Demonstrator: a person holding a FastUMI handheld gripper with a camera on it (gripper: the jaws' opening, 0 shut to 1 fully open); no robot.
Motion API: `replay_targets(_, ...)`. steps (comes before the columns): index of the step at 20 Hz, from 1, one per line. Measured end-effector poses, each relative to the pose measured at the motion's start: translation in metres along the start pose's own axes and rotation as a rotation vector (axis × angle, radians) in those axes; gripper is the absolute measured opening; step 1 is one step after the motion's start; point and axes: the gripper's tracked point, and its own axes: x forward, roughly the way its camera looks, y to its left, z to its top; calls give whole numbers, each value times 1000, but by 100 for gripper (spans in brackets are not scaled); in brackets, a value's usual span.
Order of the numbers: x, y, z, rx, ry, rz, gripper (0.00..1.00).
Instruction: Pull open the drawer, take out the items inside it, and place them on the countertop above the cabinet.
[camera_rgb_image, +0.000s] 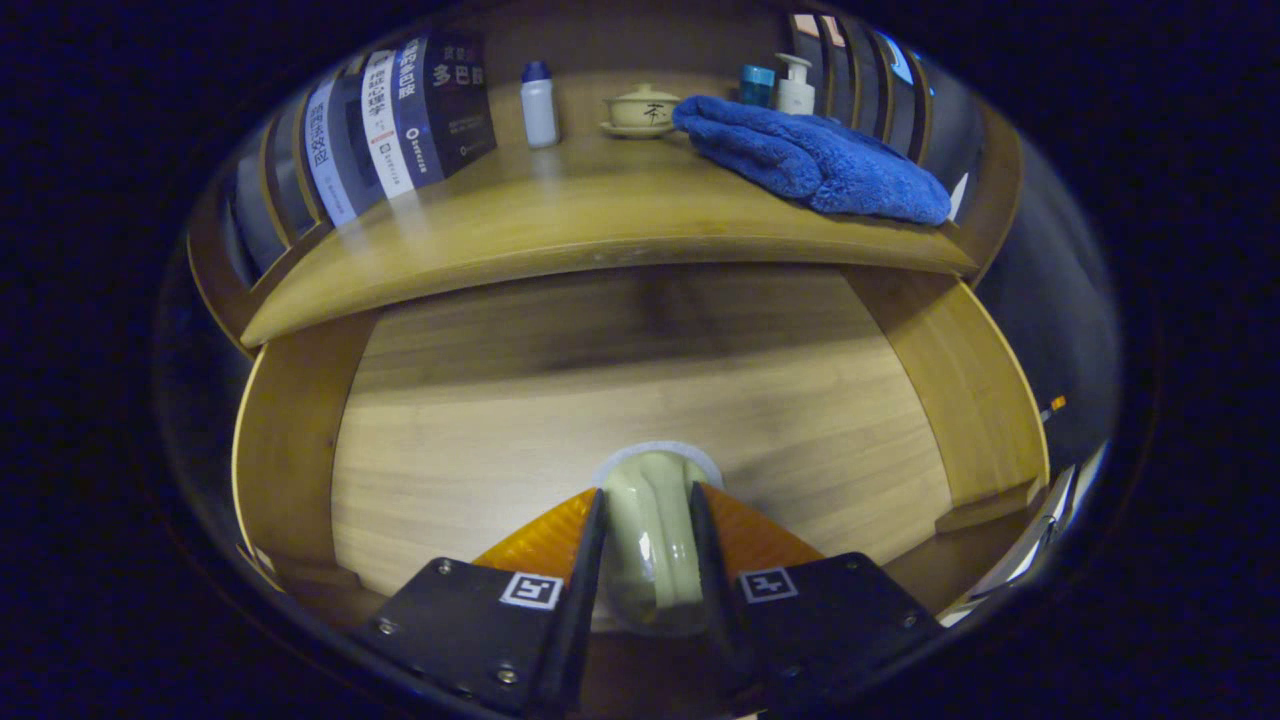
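**Claw closed on the drawer handle, pull runs straight back**

The claw (648, 535) sits at the lower centre of the frame with its two fingers drawn in close on either side of a pale green handle (655, 510). Both orange-backed fingers (545, 540) appear to press on the handle's flanks, so the claw is nearly closed and has the handle in its grip. The handle is a looped, glossy piece whose long axis runs upright in the frame, in line with the fingers, and it stands out from a white round base on the drawer front (640, 400).

The drawer front is the broad wooden panel filling the middle of the frame, directly ahead of the claw and square to it. It looks flush or nearly flush under the worktop (560, 240), so the drawer seems not yet open and its contents are hidden.

The move turns on this: the handle lies dead ahead between the fingers, and the drawer should slide toward the camera, so the pull would go straight back along the fingers' own line.

On the worktop in the upper part of the frame stand books (400, 120) at upper left, a white bottle (539, 105), a lidded cup (642, 108) and a blue towel (815, 160) at upper right.
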Motion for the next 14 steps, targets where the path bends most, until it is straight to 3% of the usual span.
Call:
replay_targets(4,1,-8,1,18,-21,-14,26)
replay_targets(6,-1,-11,3,11,-45,-31,26)
replay_targets(8,-5,-17,3,-44,-64,-76,13)
replay_targets(14,-35,-7,29,-40,-171,-57,12)
